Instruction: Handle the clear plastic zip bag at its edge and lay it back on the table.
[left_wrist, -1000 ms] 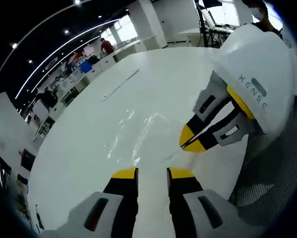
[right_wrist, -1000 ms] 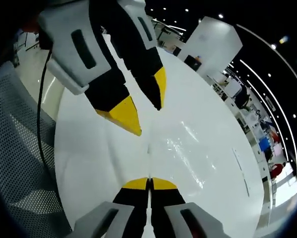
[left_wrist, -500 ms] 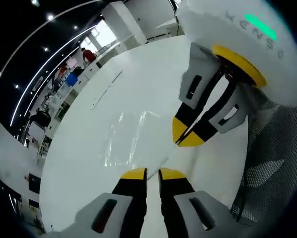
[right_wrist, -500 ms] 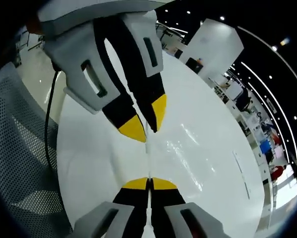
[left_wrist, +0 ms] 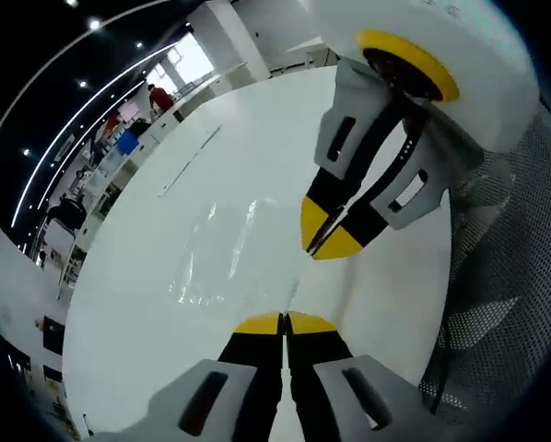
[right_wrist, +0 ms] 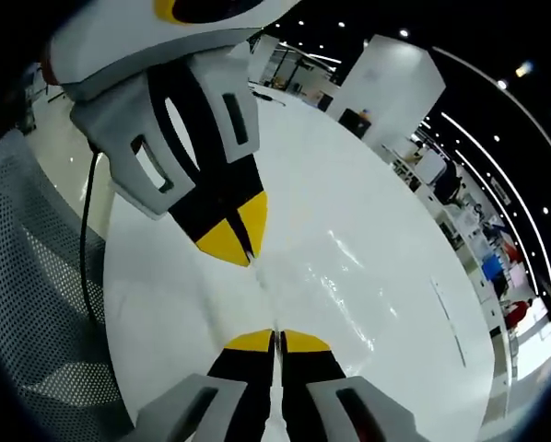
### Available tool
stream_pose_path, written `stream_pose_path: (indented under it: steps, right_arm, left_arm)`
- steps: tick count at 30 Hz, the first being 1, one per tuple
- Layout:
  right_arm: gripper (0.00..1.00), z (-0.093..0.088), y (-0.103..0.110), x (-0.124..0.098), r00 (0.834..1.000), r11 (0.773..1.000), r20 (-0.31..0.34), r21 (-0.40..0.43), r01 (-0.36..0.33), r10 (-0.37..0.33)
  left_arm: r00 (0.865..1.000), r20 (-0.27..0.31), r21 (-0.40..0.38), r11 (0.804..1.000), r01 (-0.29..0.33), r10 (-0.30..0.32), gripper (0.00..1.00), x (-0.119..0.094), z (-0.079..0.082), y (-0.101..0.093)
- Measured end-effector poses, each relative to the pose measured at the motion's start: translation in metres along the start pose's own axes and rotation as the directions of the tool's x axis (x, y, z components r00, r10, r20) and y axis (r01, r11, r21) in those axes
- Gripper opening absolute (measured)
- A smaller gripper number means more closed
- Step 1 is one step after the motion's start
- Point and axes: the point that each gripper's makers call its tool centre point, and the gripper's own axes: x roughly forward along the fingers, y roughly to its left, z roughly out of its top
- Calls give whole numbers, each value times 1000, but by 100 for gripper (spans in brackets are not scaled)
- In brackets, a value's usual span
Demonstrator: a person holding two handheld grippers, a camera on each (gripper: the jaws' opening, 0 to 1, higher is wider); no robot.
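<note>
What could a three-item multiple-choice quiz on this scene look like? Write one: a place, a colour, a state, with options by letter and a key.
1. Where does the clear plastic zip bag lie?
A. on the white table
B. on the mesh chair
C. on the floor

2. What colour are the tips of the left gripper?
A. red
B. yellow
C. green

3. How do the jaws of the right gripper stand?
A. wide open
B. one jaw missing
C. shut on the bag's edge

Key:
1 A: in the left gripper view, the bag's glints and creases spread flat over the white tabletop.
2 B: the tips are yellow on black jaws.
3 C: in the right gripper view, the two tips meet with the thin edge of the bag running up from between them.
</note>
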Motion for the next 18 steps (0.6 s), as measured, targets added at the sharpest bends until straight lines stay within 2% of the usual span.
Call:
stream_pose_path:
  steps: [2, 5, 8, 12, 18]
  right_arm:
    - [6, 2, 5, 1, 999, 998, 18, 58, -32, 31]
    - [6, 5, 3, 0, 999, 998, 29, 50, -26, 25]
    - [7, 15, 3, -3, 997, 998, 68, 55, -32, 28]
    - [7, 28, 10, -4, 992, 998, 109, -8, -57, 57]
    - [7, 34, 16, -4, 991, 995, 114, -75, -64, 72]
  left_arm:
    - [1000, 3, -7, 1000, 3, -3, 0, -1, 0, 0]
    - [1000, 11, -19, 1000, 5, -4, 0, -4, 1, -1]
    - [1000, 16, -22, 1000, 10, -10, 0, -4, 2, -2]
    - [1000, 12, -15, 1000, 22, -22, 0, -3, 1, -5]
    - [1000, 10, -11, 1000, 26, -26, 0, -4, 1, -7]
